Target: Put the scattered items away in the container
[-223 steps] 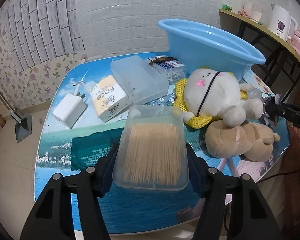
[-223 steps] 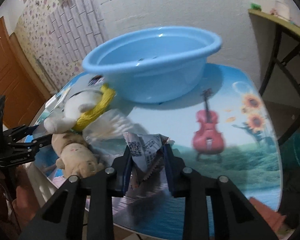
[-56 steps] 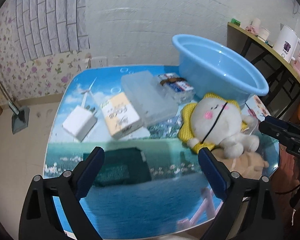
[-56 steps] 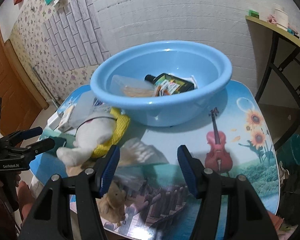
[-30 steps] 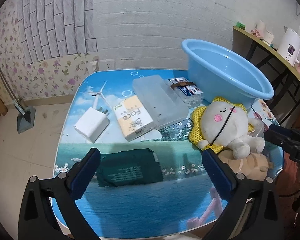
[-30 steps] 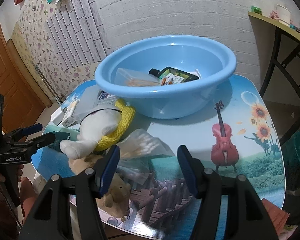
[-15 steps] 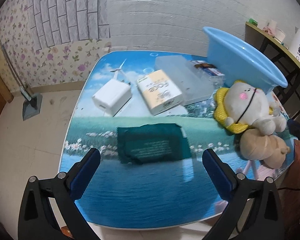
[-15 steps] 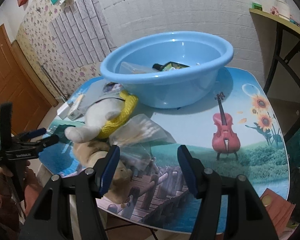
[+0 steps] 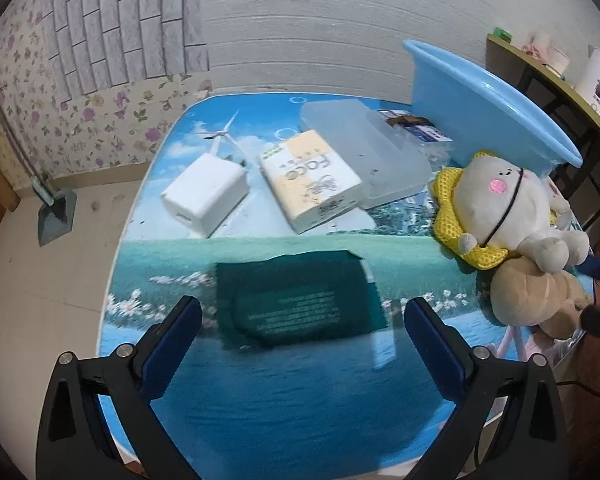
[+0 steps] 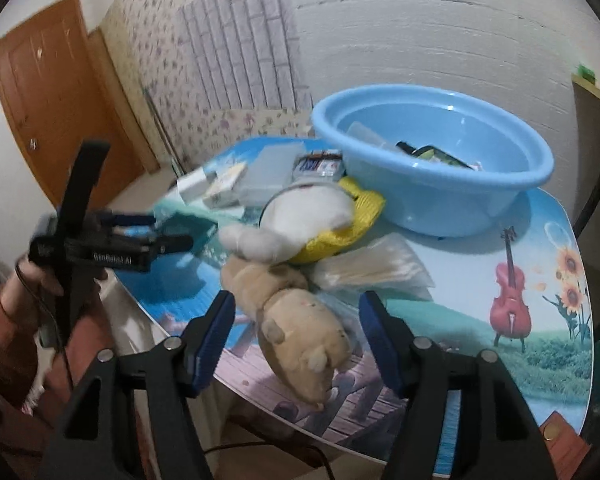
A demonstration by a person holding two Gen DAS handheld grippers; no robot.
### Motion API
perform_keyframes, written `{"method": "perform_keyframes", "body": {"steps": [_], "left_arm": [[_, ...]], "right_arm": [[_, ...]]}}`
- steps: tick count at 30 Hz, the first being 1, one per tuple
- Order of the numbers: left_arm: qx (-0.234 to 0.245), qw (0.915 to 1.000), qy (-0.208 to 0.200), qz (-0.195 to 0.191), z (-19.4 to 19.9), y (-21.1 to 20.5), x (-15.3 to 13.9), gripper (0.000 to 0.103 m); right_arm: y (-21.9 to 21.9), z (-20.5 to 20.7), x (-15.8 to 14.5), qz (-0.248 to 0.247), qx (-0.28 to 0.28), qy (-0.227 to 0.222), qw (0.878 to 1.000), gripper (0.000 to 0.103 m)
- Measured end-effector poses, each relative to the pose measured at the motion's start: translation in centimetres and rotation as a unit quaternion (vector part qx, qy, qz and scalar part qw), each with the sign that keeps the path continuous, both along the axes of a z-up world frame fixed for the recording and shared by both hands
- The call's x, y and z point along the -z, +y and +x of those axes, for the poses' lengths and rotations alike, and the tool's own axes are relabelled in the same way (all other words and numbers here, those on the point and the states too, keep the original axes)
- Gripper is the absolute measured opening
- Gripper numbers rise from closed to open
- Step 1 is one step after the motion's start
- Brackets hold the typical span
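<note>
My left gripper (image 9: 302, 332) hangs low over the table's near edge. Its jaws are closing, with a dark green packet (image 9: 296, 304) lying flat just beyond the pads, untouched. My right gripper (image 10: 298, 338) straddles a brown plush toy (image 10: 300, 328). Its jaws are opening and the pads stand off the toy's sides. A white plush with a yellow collar (image 10: 308, 216) lies against the brown one. The blue basin (image 10: 480, 196) stands behind and holds a clear box and a dark bottle. A white charger (image 9: 206, 196), a tissue pack (image 9: 310, 184) and a clear box (image 9: 364, 152) lie mid-table.
A clear bag of cotton swabs (image 10: 376, 268) lies right of the plush toys. A small card box (image 9: 416, 126) sits by the basin (image 9: 492, 92). A person's hand (image 10: 20, 280) holds the left gripper at the table's left edge. A shelf with a kettle (image 9: 596, 76) stands at the right.
The left gripper sank toward the green packet and its jaws narrowed. The right gripper swung left and rolled until the brown plush lay between its jaws, which widened slightly.
</note>
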State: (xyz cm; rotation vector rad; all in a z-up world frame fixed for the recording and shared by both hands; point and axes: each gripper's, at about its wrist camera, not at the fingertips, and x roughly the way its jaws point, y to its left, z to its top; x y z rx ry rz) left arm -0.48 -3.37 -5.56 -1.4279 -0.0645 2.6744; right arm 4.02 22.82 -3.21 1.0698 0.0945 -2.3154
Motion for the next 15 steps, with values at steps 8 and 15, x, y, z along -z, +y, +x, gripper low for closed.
{"method": "perform_keyframes", "body": {"steps": [8, 15], "left_arm": [[0.007, 0.9994, 0.03, -0.016, 0.2, 0.5, -0.7, 0.039], [0.016, 0.9994, 0.029, -0.01, 0.9, 0.4, -0.9, 0.031]], "right_arm": [[-0.9, 0.0, 1.8, 0.04, -0.014, -0.012, 0.999, 0.049], [0.5, 0.9, 0.1, -0.012, -0.039, -0.007, 0.999, 0.047]]}}
